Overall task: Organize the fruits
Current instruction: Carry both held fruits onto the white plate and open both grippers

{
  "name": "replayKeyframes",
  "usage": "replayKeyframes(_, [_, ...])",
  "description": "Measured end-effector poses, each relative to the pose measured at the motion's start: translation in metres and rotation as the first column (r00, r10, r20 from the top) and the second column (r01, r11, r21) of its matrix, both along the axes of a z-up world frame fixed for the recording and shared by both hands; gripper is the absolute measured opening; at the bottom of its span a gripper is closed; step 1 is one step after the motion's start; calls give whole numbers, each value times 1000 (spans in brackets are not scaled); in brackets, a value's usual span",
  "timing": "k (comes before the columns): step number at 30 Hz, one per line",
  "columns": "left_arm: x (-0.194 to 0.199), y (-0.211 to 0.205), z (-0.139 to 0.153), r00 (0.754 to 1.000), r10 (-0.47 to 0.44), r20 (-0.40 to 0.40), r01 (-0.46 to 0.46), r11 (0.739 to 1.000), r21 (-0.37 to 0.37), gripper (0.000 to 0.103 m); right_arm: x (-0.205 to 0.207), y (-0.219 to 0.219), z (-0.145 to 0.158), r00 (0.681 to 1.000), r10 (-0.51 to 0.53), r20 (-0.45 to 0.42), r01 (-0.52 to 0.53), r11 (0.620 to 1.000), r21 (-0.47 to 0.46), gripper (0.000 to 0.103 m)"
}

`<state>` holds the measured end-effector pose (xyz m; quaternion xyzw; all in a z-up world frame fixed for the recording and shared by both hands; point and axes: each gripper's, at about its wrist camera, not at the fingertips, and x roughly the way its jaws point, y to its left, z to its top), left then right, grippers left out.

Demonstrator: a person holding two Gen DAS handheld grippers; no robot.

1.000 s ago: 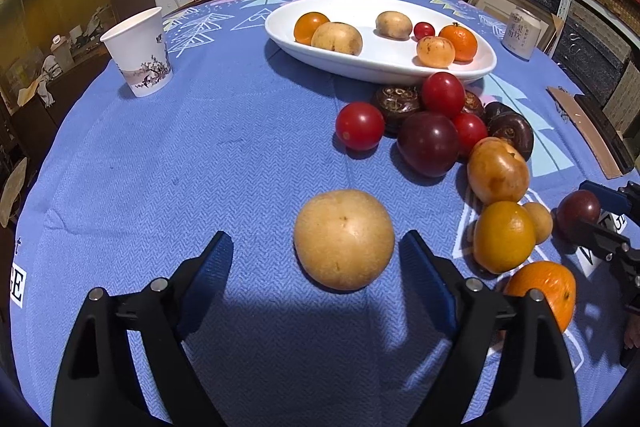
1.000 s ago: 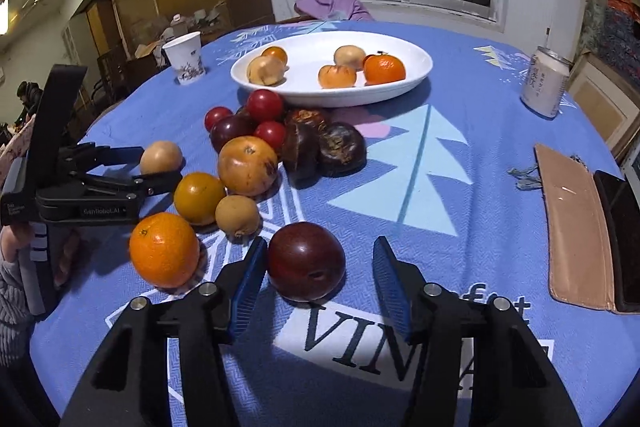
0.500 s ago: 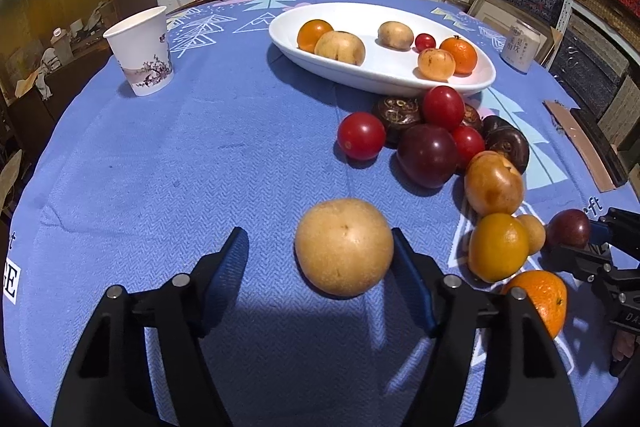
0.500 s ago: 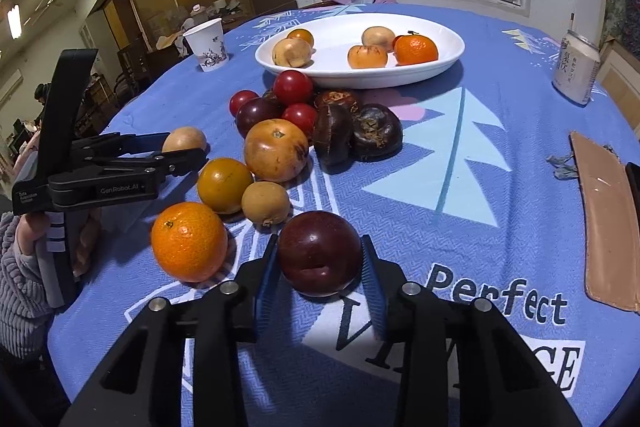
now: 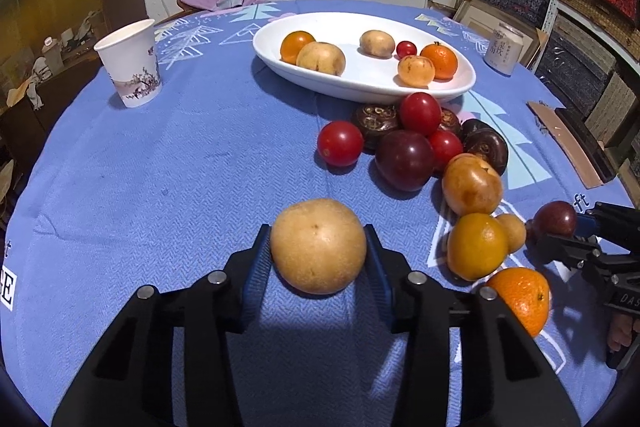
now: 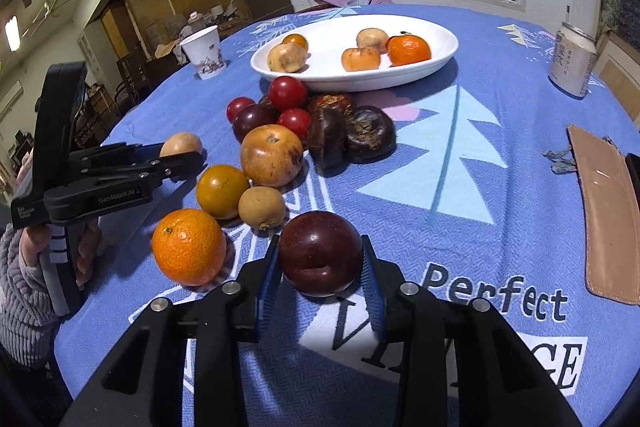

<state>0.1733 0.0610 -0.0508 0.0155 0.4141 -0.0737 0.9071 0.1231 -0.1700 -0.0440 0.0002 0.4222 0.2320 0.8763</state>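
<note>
Both claws just closed in, left claw [image 5: 318, 259] clamped on tan fruit [image 5: 318, 246], right claw [image 6: 320, 267] clamped on dark plum [image 6: 320, 253]

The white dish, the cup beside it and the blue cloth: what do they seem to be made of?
White dish: probably glazed ceramic, possibly melamine; smooth, glossy, with soft highlights on its rim.
Cup: looks like paper; matte white, with a thin rolled lip and a printed blossom picture.
Blue cloth: woven fabric, matte; a fine herringbone weave and soft creases show, with printed trees.
</note>
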Motion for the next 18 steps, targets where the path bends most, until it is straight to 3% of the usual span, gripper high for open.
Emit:
replayKeyframes(5, [0,-1,22,997,19,70,-20,1000,6,44,2,-11,9,999,-38,20,37,998,45,38])
replayKeyframes(9, [21,-6,50,994,24,103,-25,1000,2,44,19,-16,44,994,-68,84,63,996,61,38])
replayKeyframes(14, [70,-24,80,991,42,128,-38,999,-34,44,67,-12,102,977,-117,178,103,991,84,38])
replayKeyframes(18, [97,-48,75,994,12,109,-9,1000,-28,44,127,-7,112,971,-180,159,163,980,113,38])
